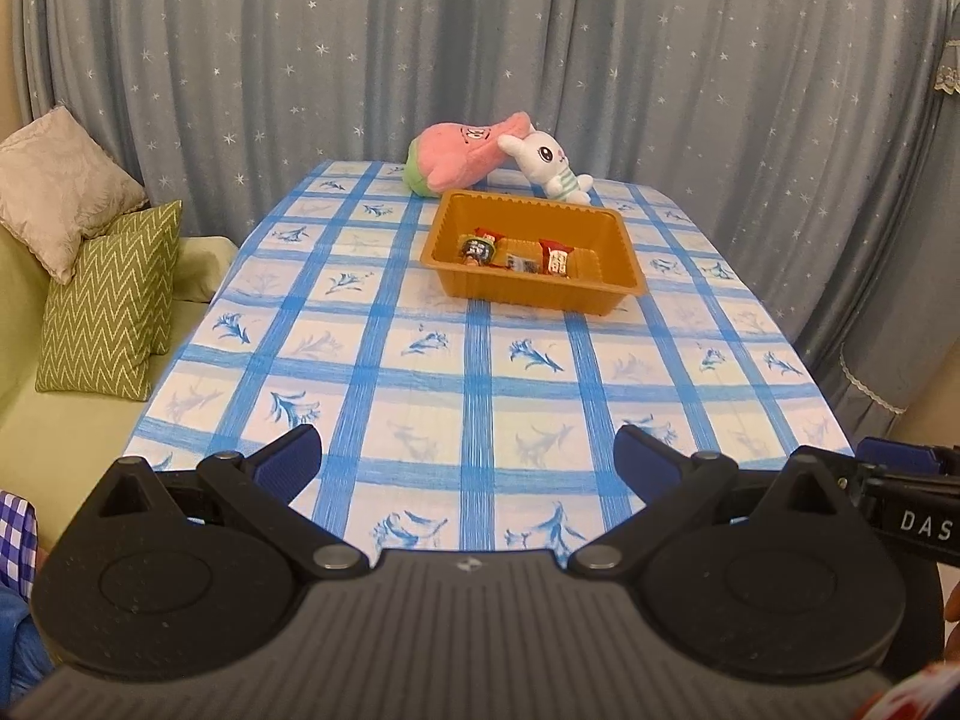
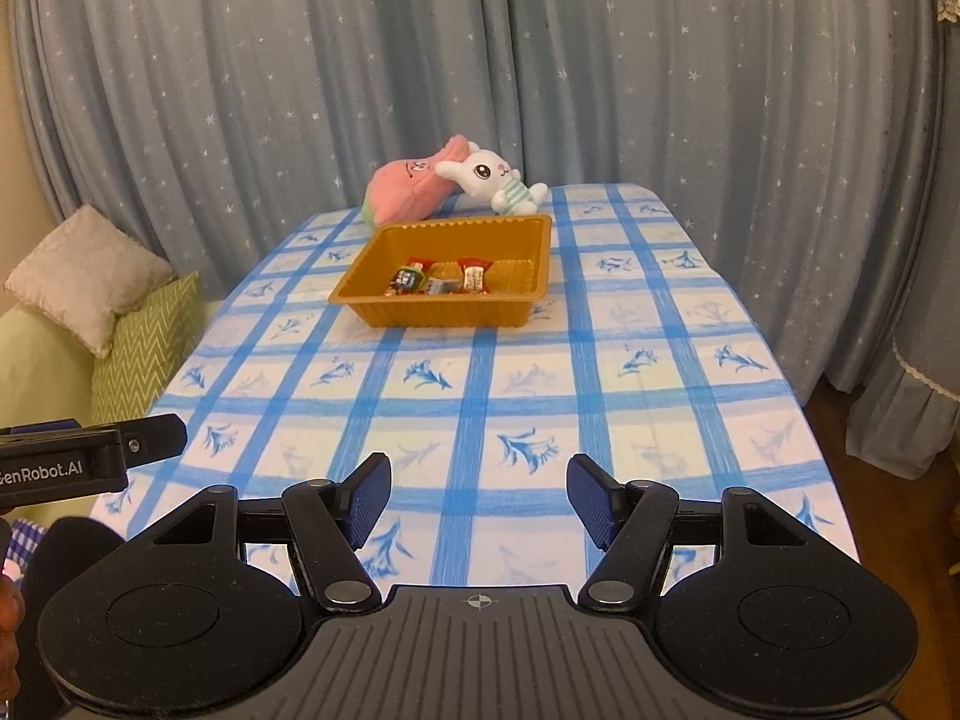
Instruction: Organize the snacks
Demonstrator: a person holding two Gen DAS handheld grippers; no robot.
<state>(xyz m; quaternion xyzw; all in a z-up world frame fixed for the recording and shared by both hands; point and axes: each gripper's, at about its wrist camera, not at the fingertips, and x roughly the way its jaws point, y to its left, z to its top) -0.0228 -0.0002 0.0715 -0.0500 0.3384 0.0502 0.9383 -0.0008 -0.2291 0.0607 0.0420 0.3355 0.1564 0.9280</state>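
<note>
Both claws hover over the near end of the counter [image 1: 480, 372] with nothing between their blue pads: the left claw [image 1: 468, 465] stands wide, the right claw [image 2: 479, 498] spread about halfway. Farther along the blue-checked cloth sits an orange tray [image 1: 612, 294], well apart from both claws. Inside it lie the snacks [image 1: 516, 255]: a dark-wrapped piece at the left, a pale one in the middle and a red-and-white one at the right, close together near the tray's front wall. Behind the tray, a pink plush toy [image 1: 462, 150] and a white bunny plush [image 1: 549, 165] lean together before the starry curtain [image 1: 420, 30].
</note>
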